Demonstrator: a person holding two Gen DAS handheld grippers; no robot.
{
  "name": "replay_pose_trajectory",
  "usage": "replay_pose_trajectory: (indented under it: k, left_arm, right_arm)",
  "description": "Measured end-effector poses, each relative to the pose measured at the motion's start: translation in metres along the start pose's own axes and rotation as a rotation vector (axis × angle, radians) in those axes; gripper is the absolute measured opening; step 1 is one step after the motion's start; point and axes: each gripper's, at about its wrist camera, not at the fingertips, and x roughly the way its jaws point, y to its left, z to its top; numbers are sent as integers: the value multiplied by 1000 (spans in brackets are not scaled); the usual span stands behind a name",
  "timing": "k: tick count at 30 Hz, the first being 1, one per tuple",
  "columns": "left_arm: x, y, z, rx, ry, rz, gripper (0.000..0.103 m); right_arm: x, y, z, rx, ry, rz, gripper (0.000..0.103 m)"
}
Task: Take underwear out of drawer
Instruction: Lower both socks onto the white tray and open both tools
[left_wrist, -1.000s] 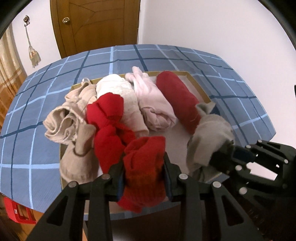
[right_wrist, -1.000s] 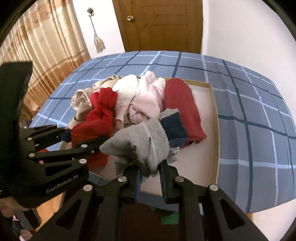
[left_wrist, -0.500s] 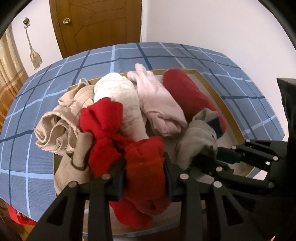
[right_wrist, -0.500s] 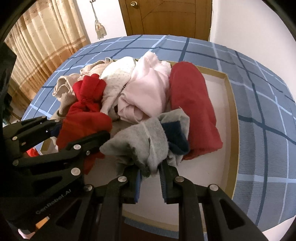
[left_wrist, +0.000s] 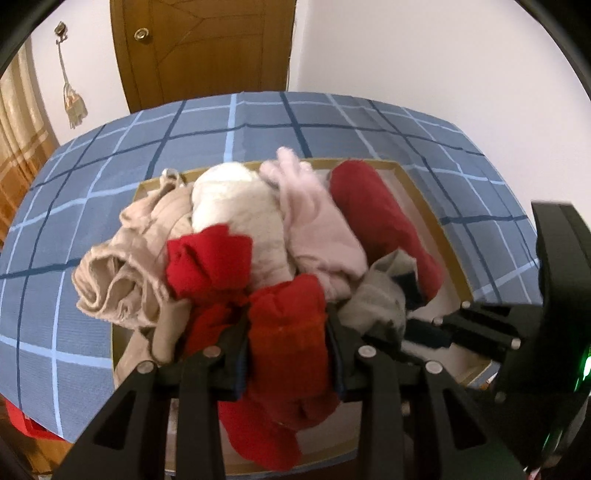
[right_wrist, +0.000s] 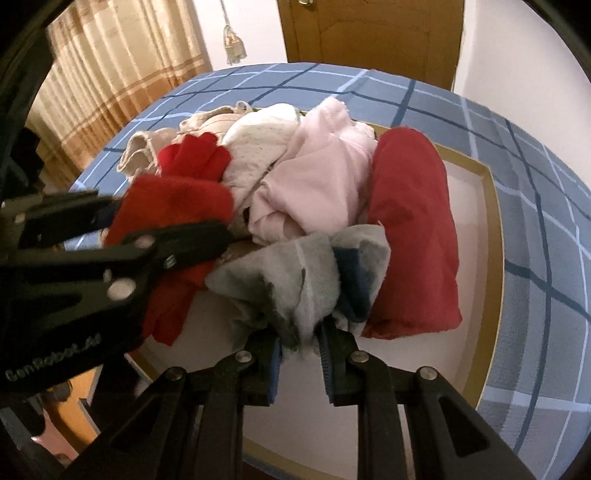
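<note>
- Two grippers work over the drawer, which lies on a blue checked bedspread.
- Left gripper: jaws clamped on a red garment that hangs below them.
- Right gripper: jaws opening, with a grey-and-navy garment bunched between them.
- Beyond both jaws, inside the drawer: beige, white and pink underwear, and a dark red roll to the right.

Red underwear, grey-navy underwear, pink garment, blue checked cloth, tan-rimmed drawer.
</note>
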Motion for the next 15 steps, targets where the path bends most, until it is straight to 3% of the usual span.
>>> replay_pose_trajectory:
  k: [4, 8, 15]
  left_arm:
    - [-4, -4, 6, -5, -10, -15, 33]
    - [5, -11, -8, -25, 46, -34, 33]
    - [24, -20, -24, 12, 83, 36, 35]
  right_arm:
    - [-20, -2, -11, 19, -29, 22, 24]
    - [-43, -14, -27, 94, -67, 46, 27]
    - [-46, -21, -44, 161, -61, 49, 27]
